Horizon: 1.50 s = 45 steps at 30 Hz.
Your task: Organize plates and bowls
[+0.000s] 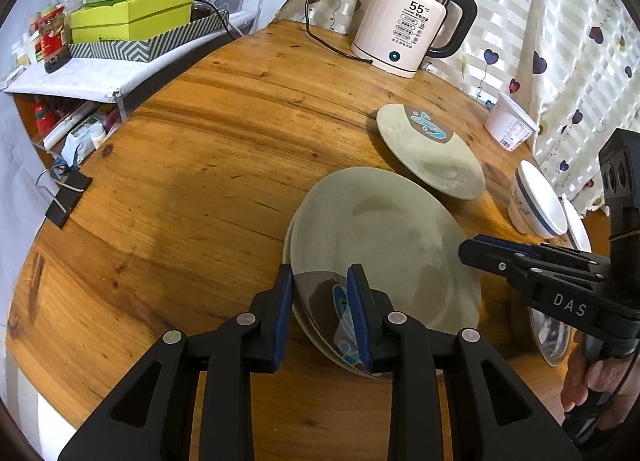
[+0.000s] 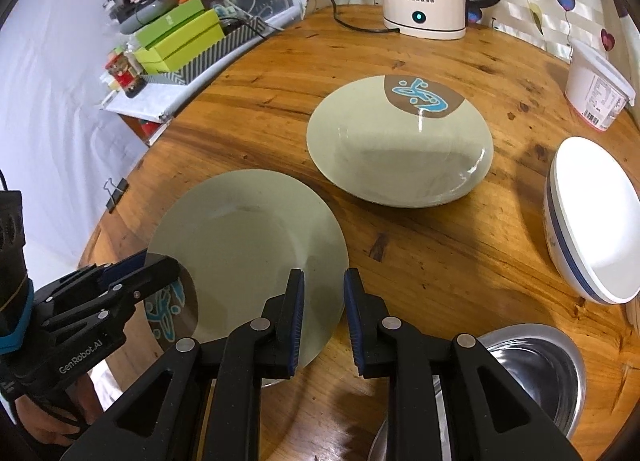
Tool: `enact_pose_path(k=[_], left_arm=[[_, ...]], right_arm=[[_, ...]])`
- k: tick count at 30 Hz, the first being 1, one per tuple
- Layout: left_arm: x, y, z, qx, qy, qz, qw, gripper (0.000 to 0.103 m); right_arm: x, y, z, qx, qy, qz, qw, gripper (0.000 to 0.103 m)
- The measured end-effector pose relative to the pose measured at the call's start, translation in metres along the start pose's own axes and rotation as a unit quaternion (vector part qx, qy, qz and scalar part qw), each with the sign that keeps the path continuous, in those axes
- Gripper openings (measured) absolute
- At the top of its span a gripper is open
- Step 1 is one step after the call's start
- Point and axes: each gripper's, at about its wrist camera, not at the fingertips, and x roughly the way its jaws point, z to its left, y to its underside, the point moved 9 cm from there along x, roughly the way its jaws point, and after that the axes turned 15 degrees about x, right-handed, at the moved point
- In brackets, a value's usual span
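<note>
A pale green plate (image 1: 380,229) (image 2: 248,229) lies on top of a small stack near the table's front, its brown and blue patterned edge toward me. My left gripper (image 1: 320,273) (image 2: 160,261) straddles that near rim, one finger outside it and the other over the plate, with slack showing. My right gripper (image 2: 324,275) (image 1: 470,251) hovers at the plate's right edge, jaws parted with nothing gripped. A second patterned plate (image 1: 428,157) (image 2: 400,149) sits alone further back. A white bowl with a blue band (image 1: 536,205) (image 2: 592,229) stands at the right.
A steel bowl (image 2: 528,373) sits at the near right. An electric kettle (image 1: 404,21) and its cord stand at the back, with a white tub (image 2: 596,93) by the curtain. A binder clip (image 1: 68,197) grips the left table edge, beside a shelf of green boxes (image 1: 132,13).
</note>
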Motion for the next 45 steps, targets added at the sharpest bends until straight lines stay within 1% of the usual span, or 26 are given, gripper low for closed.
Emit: enact_pose_path(k=[3, 5, 9, 12, 15, 18, 22, 24, 29, 36, 39, 45], left_arm=[[-0.001, 0.000, 0.004, -0.003, -0.003, -0.003, 1.0000, 0.035], [-0.002, 0.000, 0.005, -0.006, -0.002, -0.006, 1.0000, 0.036], [-0.004, -0.001, 0.007, -0.007, -0.002, -0.014, 0.9999, 0.036], [-0.007, -0.005, 0.007, -0.007, 0.003, -0.022, 0.9997, 0.036], [-0.013, -0.011, 0.010, -0.013, 0.013, -0.036, 0.9992, 0.036], [-0.018, -0.017, 0.016, -0.024, 0.023, -0.048, 0.9983, 0.036], [-0.017, -0.025, 0.019, -0.043, 0.048, -0.047, 0.9968, 0.036], [-0.015, -0.031, 0.016, -0.044, 0.059, -0.046, 0.9963, 0.036], [-0.013, -0.051, 0.002, -0.024, 0.075, -0.052, 0.9955, 0.036], [0.004, -0.080, -0.011, -0.005, 0.101, -0.041, 0.9940, 0.036], [0.013, -0.091, -0.012, 0.005, 0.102, -0.038, 0.9940, 0.036], [0.037, -0.112, -0.013, 0.008, 0.123, -0.021, 0.9921, 0.036]], right_arm=[[0.000, 0.000, -0.002, 0.005, -0.002, -0.001, 1.000, 0.021], [0.002, 0.001, -0.003, 0.008, -0.002, 0.001, 1.000, 0.021], [0.001, 0.002, -0.005, 0.014, -0.004, 0.000, 1.000, 0.021], [-0.009, -0.001, -0.005, 0.016, -0.005, -0.015, 1.000, 0.021], [-0.021, -0.006, -0.008, 0.022, -0.009, -0.033, 0.999, 0.022], [-0.032, -0.010, -0.016, 0.034, -0.015, -0.046, 0.998, 0.026], [-0.043, -0.015, -0.025, 0.049, -0.022, -0.056, 0.997, 0.029], [-0.046, -0.019, -0.028, 0.056, -0.027, -0.059, 0.996, 0.029], [-0.044, -0.025, -0.040, 0.087, -0.030, -0.054, 0.994, 0.030], [-0.031, -0.041, -0.063, 0.171, -0.041, -0.031, 0.984, 0.031], [-0.027, -0.046, -0.068, 0.182, -0.036, -0.030, 0.982, 0.032], [-0.018, -0.053, -0.070, 0.187, -0.029, -0.023, 0.982, 0.033]])
